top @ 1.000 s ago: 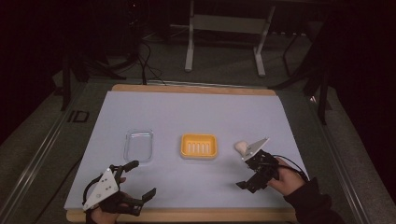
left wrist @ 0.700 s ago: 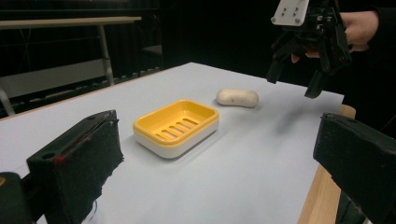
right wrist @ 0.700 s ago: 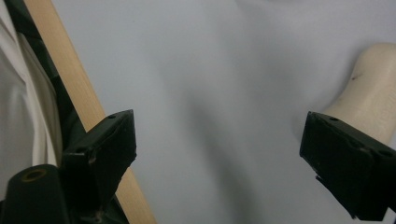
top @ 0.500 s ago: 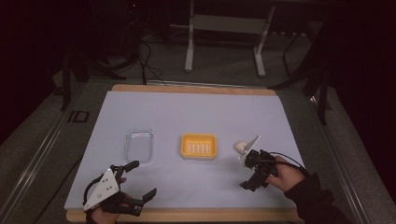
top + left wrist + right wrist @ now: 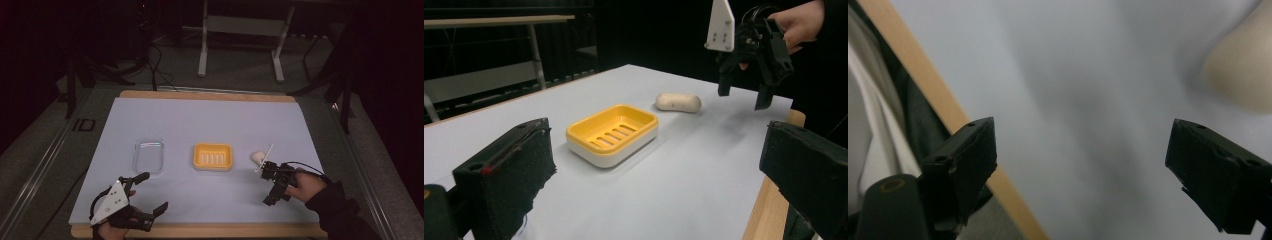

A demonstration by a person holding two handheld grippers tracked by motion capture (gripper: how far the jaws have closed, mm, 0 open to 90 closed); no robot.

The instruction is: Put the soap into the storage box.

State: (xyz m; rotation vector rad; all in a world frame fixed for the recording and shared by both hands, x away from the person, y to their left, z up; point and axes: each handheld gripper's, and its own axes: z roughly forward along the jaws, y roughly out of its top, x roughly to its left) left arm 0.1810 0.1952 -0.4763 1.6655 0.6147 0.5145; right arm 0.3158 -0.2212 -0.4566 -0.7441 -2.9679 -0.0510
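The left tongs point(image 5: 150, 192) are held by the left hand point(image 5: 120, 220) near the front edge of the table point(image 5: 210, 120), and their jaws are seen wide apart with nothing between them. Just ahead of these tongs a clear plastic lid point(image 5: 149, 156) is lying flat on the table. To the right of the lid, between the two tongs, a yellow soap dish point(image 5: 213, 156) is placed, and it is seen to be empty. Further right a pale bar of soap point(image 5: 257, 157) is lying on the table, near the dish but apart from it. The right tongs point(image 5: 270, 185) are held by the right hand point(image 5: 306, 186) just beside the soap, lifted above the table, and their jaws are also open and empty.
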